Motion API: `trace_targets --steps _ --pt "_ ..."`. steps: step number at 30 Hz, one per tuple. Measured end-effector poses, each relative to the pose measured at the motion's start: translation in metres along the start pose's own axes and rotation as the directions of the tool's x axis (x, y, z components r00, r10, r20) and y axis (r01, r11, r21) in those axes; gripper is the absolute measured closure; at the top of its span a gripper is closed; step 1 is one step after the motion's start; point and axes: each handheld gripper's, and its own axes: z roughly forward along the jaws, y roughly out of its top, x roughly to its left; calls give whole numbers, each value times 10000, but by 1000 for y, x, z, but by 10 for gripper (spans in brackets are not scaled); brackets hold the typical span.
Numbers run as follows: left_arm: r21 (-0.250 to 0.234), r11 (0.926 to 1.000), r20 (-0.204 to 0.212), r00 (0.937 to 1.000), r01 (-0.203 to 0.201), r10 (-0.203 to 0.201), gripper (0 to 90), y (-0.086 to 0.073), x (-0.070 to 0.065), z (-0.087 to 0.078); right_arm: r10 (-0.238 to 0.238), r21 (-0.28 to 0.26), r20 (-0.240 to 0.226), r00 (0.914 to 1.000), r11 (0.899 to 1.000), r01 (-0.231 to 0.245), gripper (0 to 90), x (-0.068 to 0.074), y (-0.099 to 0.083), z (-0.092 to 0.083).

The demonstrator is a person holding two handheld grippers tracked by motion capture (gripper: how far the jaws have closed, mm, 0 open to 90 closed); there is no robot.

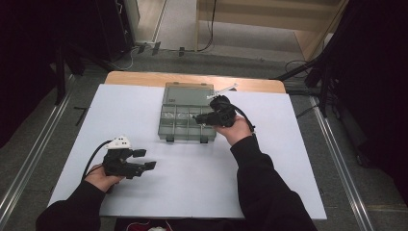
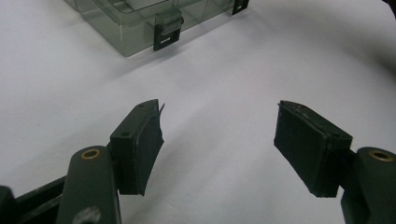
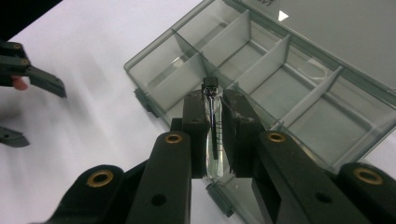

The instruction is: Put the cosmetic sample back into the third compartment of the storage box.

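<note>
A smoky clear organiser box with several divided compartments lies open at the middle back of the white table, its lid laid back flat. My right gripper hovers over the box's right part, shut on a small clear tube with a black cap and a dark strip inside. In the right gripper view the tube points at a front compartment of the box. My left gripper rests at the front left, open and holding nothing. The box's front latch lies ahead of it.
A white sheet covers the wooden table. A small white strip lies by the lid's far right corner. Dark stands and cables surround the table on the grey floor.
</note>
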Motion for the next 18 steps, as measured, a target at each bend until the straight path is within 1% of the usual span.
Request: trace_targets --steps 3,6,10,12,18 --pt "21 10000 -6 10000 -44 44 316 0 0 1 83 14 39 10000 10000 -83 813 -3 3 2" --pt "18 10000 -2 10000 -1 1 317 1 0 1 189 -24 117 9998 9998 -189 813 -7 6 5" --pt "30 10000 5 10000 -6 6 316 1 0 1 418 -99 243 9988 9991 -416 813 -14 10 12" --pt "-12 10000 47 10000 -50 50 316 1 -1 1 548 -41 314 9980 9985 -547 813 -17 12 17" --pt "-2 10000 28 10000 -86 86 316 1 -1 1 556 178 643 9964 9982 -569 813 -20 19 27"
